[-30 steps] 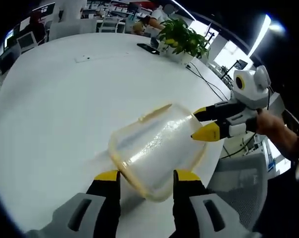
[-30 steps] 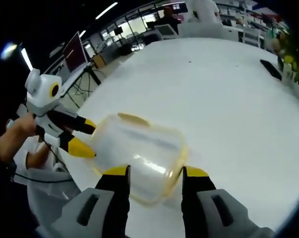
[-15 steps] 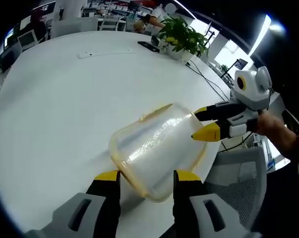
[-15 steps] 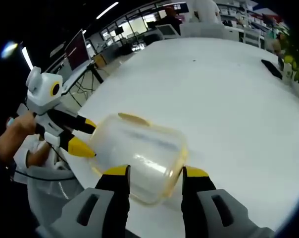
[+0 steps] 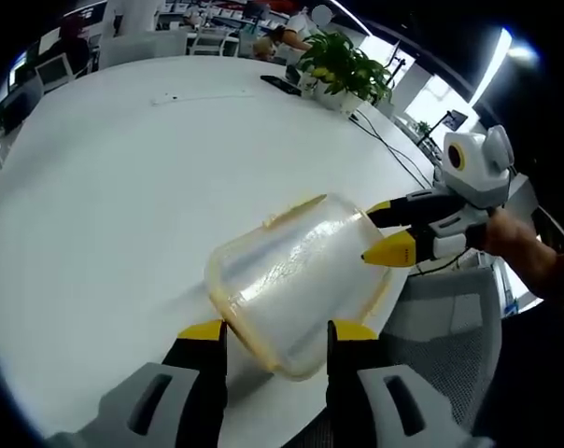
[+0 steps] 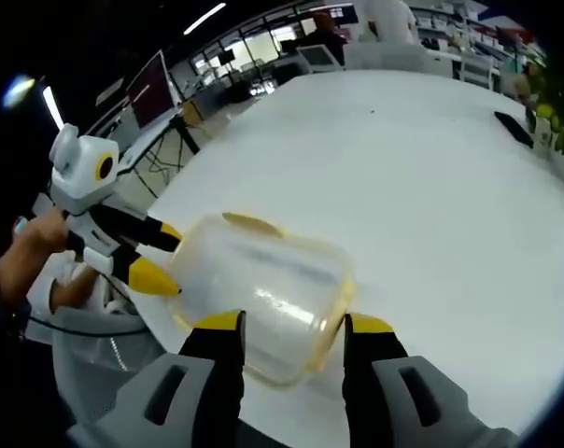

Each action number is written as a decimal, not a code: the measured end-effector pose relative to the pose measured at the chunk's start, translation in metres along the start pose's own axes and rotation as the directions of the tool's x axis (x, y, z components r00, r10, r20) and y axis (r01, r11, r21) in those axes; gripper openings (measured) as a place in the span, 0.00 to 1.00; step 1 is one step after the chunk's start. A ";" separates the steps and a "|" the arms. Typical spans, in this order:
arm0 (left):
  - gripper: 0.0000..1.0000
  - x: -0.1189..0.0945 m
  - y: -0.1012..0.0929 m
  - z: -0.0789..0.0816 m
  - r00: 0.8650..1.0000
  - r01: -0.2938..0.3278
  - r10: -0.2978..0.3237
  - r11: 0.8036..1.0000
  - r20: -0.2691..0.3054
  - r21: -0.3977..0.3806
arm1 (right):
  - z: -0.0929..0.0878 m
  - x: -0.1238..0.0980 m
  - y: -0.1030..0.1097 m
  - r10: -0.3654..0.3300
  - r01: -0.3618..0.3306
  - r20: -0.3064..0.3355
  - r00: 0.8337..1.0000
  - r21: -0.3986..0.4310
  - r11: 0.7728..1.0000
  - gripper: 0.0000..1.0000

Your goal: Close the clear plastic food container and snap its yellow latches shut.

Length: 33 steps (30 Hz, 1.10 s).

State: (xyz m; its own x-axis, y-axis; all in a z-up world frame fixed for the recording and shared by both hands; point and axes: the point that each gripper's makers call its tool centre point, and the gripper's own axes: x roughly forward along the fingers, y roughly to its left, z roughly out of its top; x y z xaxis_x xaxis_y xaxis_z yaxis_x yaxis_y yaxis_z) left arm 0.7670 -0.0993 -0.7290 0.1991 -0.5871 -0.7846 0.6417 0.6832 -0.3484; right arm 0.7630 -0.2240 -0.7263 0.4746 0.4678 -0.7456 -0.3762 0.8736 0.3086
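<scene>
A clear plastic container (image 5: 291, 280) with a yellow-edged lid lies on its side over the near edge of the white table (image 5: 114, 196). My left gripper (image 5: 277, 331) is shut on one end, its yellow tips pressing both sides. At the opposite end my right gripper (image 5: 389, 233) is shut on it, one jaw above and one below. A yellow latch (image 5: 294, 211) sticks out loose from the far rim. In the right gripper view the same container (image 6: 263, 289) sits between my right gripper (image 6: 291, 324) and my left gripper (image 6: 161, 257); the latch (image 6: 249, 222) stands out there too.
A potted plant (image 5: 343, 70) and a dark phone (image 5: 280, 86) sit at the table's far side. A grey chair (image 5: 445, 336) stands just off the table edge below the container. A person's hand (image 5: 515, 245) holds the right gripper. Monitors (image 6: 142, 93) stand beyond the table.
</scene>
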 end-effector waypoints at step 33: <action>0.39 -0.007 -0.007 -0.012 1.000 0.012 -0.013 0.999 0.022 0.051 | -0.007 -0.005 0.008 0.029 -0.032 -0.023 0.999 -0.109 0.994 0.42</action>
State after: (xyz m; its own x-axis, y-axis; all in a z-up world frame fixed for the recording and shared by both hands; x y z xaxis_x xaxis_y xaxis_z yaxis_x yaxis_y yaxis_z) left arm 0.7525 -0.0946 -0.7277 0.2071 -0.6058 -0.7682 0.6808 0.6531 -0.3315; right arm 0.7525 -0.2203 -0.7242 0.4447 0.4898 -0.7499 -0.4755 0.8386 0.2658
